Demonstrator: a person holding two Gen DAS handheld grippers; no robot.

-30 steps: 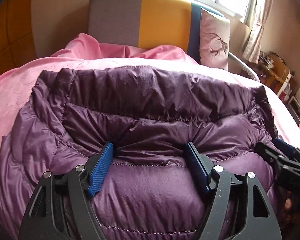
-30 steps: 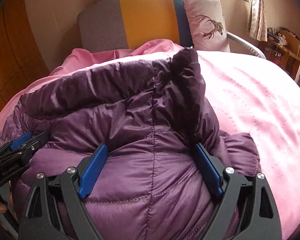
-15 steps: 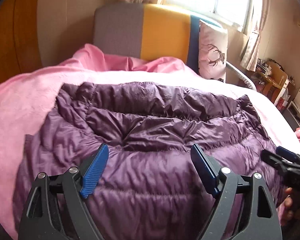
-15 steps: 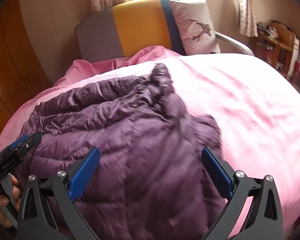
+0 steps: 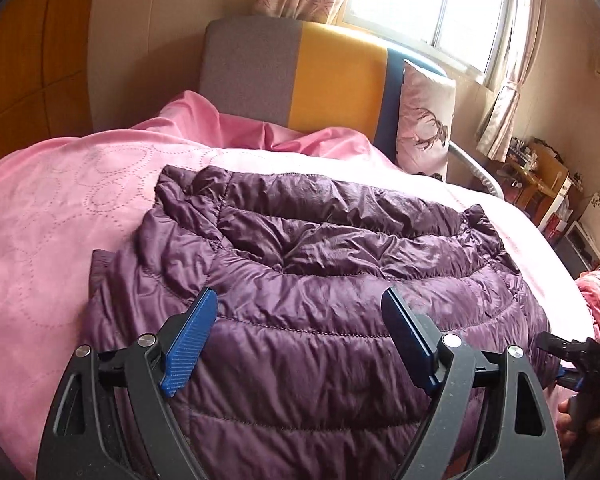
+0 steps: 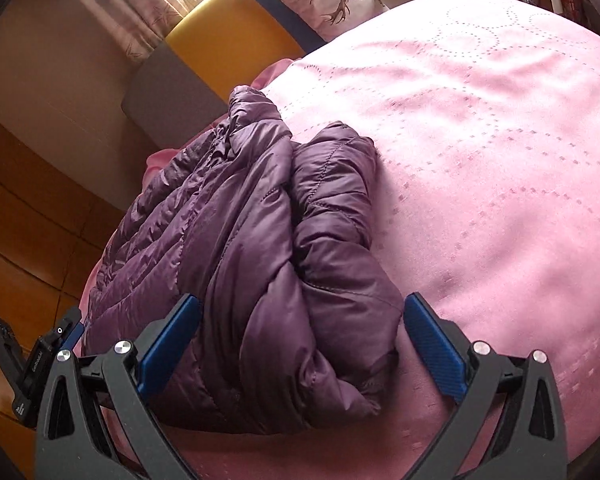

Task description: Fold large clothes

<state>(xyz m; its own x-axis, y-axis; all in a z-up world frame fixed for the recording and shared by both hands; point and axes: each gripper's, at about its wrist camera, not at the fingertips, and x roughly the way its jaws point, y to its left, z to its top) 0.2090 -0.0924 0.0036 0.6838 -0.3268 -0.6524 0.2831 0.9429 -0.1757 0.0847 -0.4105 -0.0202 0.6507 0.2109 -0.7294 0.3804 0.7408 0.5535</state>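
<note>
Folded purple jacket (image 6: 260, 240) lies beside wide bare pink bedspread (image 6: 500, 140).

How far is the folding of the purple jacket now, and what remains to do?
Done: the purple down jacket lies folded over itself on the pink bedspread, its layers stacked at the edge in the right wrist view. In hand: nothing; the left gripper and right gripper have both just been opening and grip no fabric. Left: the bundle looks puffy and uneven, so probably another fold or some flattening.
</note>
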